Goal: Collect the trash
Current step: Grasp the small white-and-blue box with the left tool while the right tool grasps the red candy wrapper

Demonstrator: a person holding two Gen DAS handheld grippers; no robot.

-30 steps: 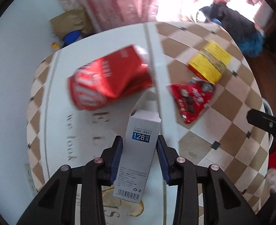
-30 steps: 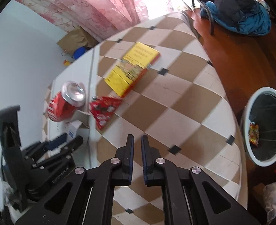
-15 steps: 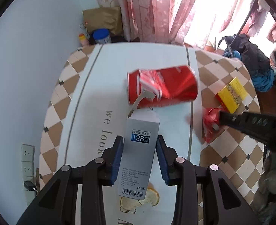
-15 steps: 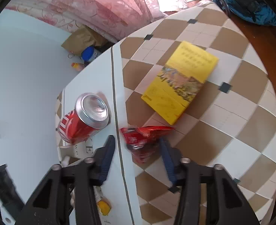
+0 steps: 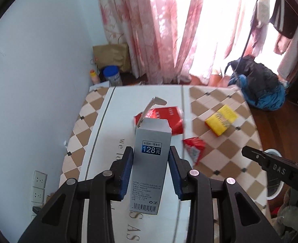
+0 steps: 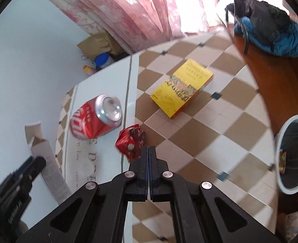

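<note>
My left gripper (image 5: 151, 158) is shut on a grey-white carton box (image 5: 152, 162) with a blue "128" label, held above the table; the box also shows at the left of the right wrist view (image 6: 49, 168). My right gripper (image 6: 149, 149) is shut on the edge of a red snack wrapper (image 6: 130, 141), lifted a little off the table; the wrapper shows in the left wrist view (image 5: 194, 149). A dented red cola can (image 6: 96, 117) lies on its side on the table, also seen behind the box (image 5: 167, 119).
A yellow book (image 6: 182, 90) lies on the checkered tablecloth (image 6: 209, 131). A white-rimmed trash bin (image 6: 295, 158) stands on the floor to the right of the table. A dark bag on blue cloth (image 6: 270, 24) lies by the curtain.
My right gripper has closed on the red wrapper and drawn it up and back. My left gripper has lifted the box higher, away from the can.
</note>
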